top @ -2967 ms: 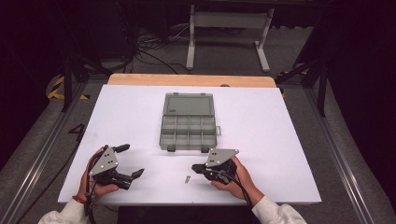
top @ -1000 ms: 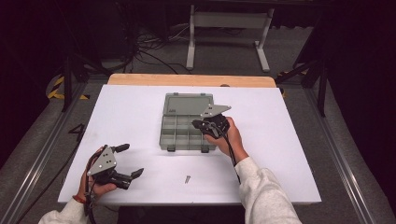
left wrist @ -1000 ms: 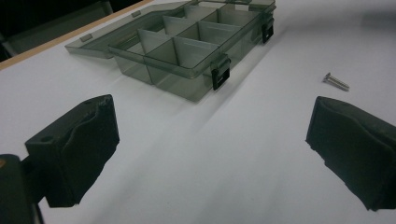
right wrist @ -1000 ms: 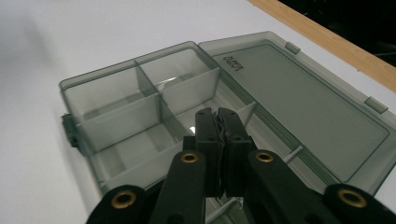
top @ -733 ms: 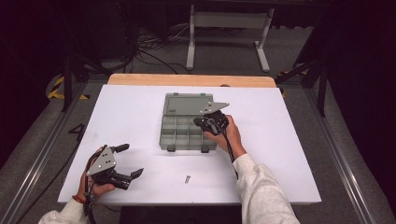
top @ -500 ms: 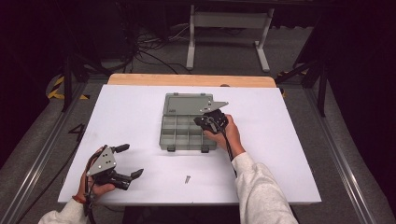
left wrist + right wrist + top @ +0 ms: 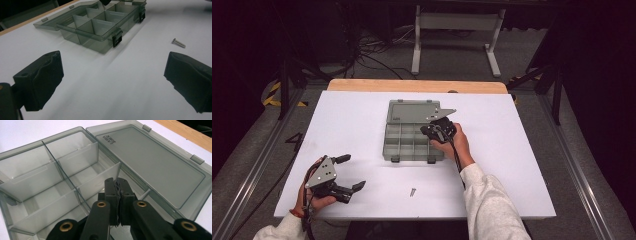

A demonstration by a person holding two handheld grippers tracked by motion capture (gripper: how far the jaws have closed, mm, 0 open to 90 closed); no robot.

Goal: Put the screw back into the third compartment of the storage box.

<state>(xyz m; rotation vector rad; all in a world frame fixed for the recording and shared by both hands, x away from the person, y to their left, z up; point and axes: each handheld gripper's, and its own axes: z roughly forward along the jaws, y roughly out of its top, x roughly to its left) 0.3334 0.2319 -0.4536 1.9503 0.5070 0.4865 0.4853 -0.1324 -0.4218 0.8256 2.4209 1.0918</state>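
A smoky clear compartment box (image 7: 404, 149) lies open mid-table, its lid (image 7: 411, 112) folded flat to the far side. My right gripper (image 7: 428, 131) hovers over the box's right-hand compartments. In the right gripper view the right gripper (image 7: 116, 181) is shut, pads pressed together just above a divider (image 7: 100, 182); whether something tiny is pinched I cannot tell. A small silver screw (image 7: 412, 191) lies on the white table in front of the box, and the same screw (image 7: 178, 43) appears in the left gripper view. My left gripper (image 7: 352, 172) rests open at the front left, with nothing between its jaws (image 7: 112, 85).
The white table top (image 7: 522, 165) has a wooden strip (image 7: 412, 85) along its far edge. The box's two black latches (image 7: 117, 40) face the front. Dark floor, cables and a metal stand (image 7: 457, 30) lie beyond the table.
The right gripper went from the front of the table, near the screw, up to the box and has tipped down over its right compartments. The left gripper and the screw stayed put.
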